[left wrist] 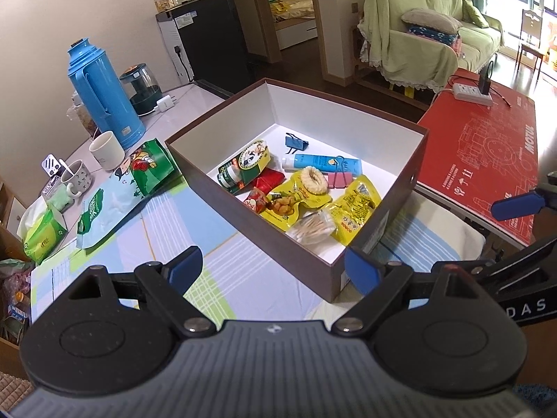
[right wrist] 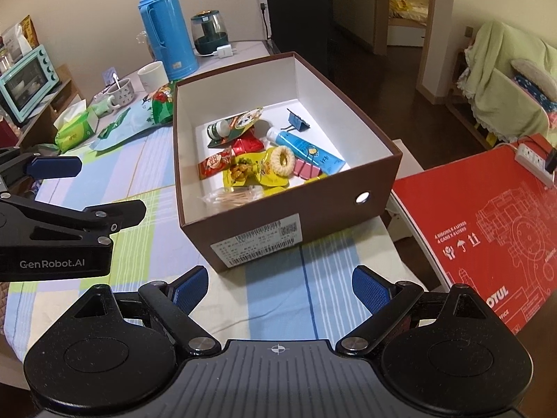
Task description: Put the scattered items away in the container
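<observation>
The brown box [right wrist: 289, 205] – white inside, lid off – is filled with snack packets [right wrist: 256, 170], a blue tube [right wrist: 306, 149] and binder clips [right wrist: 297, 120].

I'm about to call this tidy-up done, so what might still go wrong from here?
1. The box stands near the table's edge beside the red carton; a nudge might push it off.
2. The cotton swabs and yellow snack packet lie piled against the near wall and may spill if the box tips.
3. Both the left gripper and right gripper hang open and empty, close to the box, so a careless swing could knock it.
</observation>
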`<state>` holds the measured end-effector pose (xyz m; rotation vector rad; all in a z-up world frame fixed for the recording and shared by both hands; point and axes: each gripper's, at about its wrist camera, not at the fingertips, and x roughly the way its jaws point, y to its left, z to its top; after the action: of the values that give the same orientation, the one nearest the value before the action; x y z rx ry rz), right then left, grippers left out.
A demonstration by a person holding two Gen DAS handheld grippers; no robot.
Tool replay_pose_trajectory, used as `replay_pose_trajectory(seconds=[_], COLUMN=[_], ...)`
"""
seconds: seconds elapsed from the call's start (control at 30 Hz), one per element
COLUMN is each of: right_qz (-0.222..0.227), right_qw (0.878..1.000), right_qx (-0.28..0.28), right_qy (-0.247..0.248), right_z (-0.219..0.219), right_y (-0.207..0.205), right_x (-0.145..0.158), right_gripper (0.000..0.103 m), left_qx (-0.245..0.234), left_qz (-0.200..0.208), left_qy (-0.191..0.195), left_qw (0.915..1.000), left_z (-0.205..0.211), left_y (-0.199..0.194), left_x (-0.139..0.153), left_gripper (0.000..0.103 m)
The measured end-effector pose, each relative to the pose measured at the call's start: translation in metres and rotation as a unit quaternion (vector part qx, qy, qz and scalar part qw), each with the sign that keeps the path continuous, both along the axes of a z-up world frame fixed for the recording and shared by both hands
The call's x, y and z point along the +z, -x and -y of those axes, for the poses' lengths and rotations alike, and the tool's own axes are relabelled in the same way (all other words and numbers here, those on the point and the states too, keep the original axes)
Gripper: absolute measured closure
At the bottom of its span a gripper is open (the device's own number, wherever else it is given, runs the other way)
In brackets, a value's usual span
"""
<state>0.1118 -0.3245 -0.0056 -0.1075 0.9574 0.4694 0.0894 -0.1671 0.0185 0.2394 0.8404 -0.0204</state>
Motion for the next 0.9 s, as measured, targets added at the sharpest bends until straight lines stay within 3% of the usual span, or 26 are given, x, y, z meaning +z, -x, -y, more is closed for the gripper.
replay_pose_trajectory(seconds=[0.9], right_qz=[-0.008], right_qw=[1.000], right_qx=[-0.015], right_qy=[0.008], right_z=[-0.016], right_y=[0.011], right_x=[-0.012], right_gripper=[0.011], left_qx=[-0.015], left_qz=[-0.008], left_qy=[0.006], left_qw=[0.9998], left_z=[-0.021], left_y=[0.019], left_x=[-0.016], left_gripper=[0.016])
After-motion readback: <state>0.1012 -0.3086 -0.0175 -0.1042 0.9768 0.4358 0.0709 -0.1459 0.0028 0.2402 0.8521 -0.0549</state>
